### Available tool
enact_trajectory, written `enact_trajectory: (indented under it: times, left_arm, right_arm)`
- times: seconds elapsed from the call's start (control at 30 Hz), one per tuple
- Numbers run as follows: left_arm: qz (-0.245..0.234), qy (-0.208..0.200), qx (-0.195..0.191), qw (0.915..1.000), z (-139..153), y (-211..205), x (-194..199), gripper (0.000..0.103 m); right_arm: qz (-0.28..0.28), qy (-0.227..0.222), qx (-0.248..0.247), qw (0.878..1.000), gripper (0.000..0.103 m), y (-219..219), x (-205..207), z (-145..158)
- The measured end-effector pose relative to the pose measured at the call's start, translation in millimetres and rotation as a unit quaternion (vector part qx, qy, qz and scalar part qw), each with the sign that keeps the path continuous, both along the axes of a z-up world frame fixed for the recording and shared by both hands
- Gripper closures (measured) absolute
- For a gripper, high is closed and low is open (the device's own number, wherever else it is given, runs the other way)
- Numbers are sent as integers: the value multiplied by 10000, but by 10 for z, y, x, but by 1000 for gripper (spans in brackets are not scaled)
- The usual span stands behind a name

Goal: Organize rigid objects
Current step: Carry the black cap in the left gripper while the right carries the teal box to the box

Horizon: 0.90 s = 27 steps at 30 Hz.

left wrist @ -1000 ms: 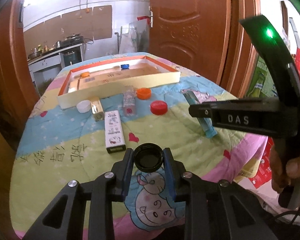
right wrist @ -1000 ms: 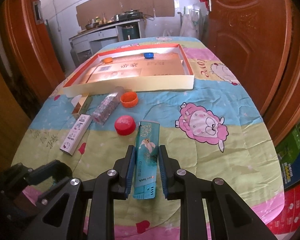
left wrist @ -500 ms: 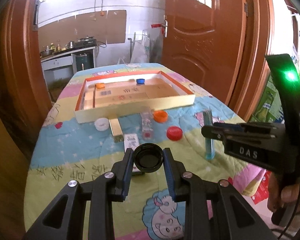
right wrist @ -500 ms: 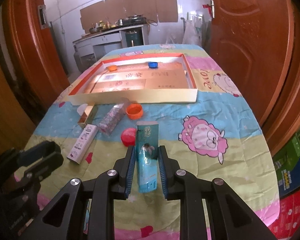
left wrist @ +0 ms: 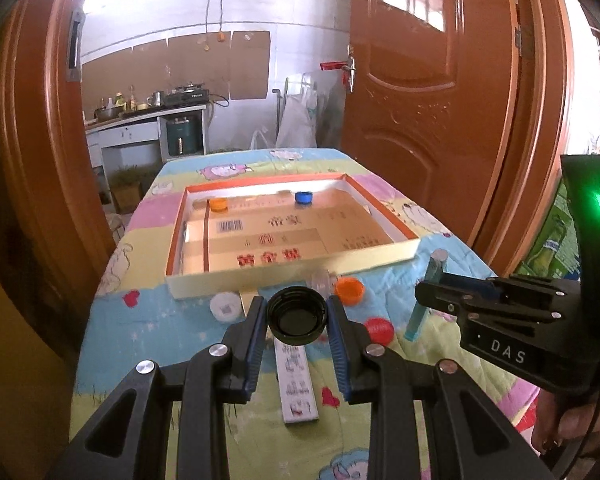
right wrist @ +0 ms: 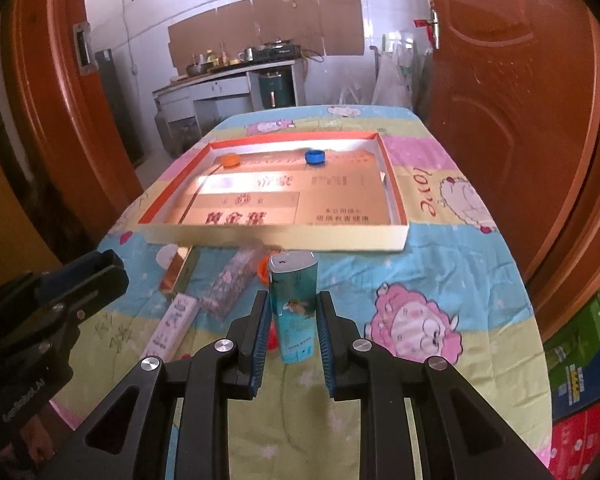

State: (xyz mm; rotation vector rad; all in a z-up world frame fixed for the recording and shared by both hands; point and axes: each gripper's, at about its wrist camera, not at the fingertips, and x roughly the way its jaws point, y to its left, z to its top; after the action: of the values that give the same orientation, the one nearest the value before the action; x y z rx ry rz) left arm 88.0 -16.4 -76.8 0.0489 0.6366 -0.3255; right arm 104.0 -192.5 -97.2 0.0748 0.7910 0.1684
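Your left hand-held gripper (left wrist: 298, 322) pinches the black cap (left wrist: 297, 315) rim-up. The right hand-held gripper (right wrist: 292, 326) clamps the teal box (right wrist: 294, 304) upright. Both hang just short of the tray (right wrist: 276, 236), which likely takes them next.

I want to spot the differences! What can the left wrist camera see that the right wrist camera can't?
Only the left wrist view shows the black cap pinched in the left gripper, plus the white cap in full.

Only the right wrist view shows the teal box front on, gripped by the right gripper, and the pink sheep print on the cloth.

Both show the tray holding an orange cap and a blue cap.
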Motion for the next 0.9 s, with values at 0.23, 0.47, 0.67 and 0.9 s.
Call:
enact_trajectory:
  times: [0.23, 0.47, 0.67, 0.9]
  left_arm:
    - [42, -109, 32, 9999, 146, -26, 275, 73]
    - [41, -135, -2, 9999, 224, -50, 513, 73]
    - [28, -88, 22, 10000, 257, -80, 676, 73]
    - [11, -77, 90, 9999, 307, -112, 885, 73]
  right_arm:
    - [50, -113, -64, 9999, 80, -21, 204, 107]
    - [73, -180, -119, 9997, 80, -59, 389, 193]
    - [89, -222, -169, 9996, 80, -98, 541, 249]
    - [109, -248, -194, 9994, 80, -161, 746, 271]
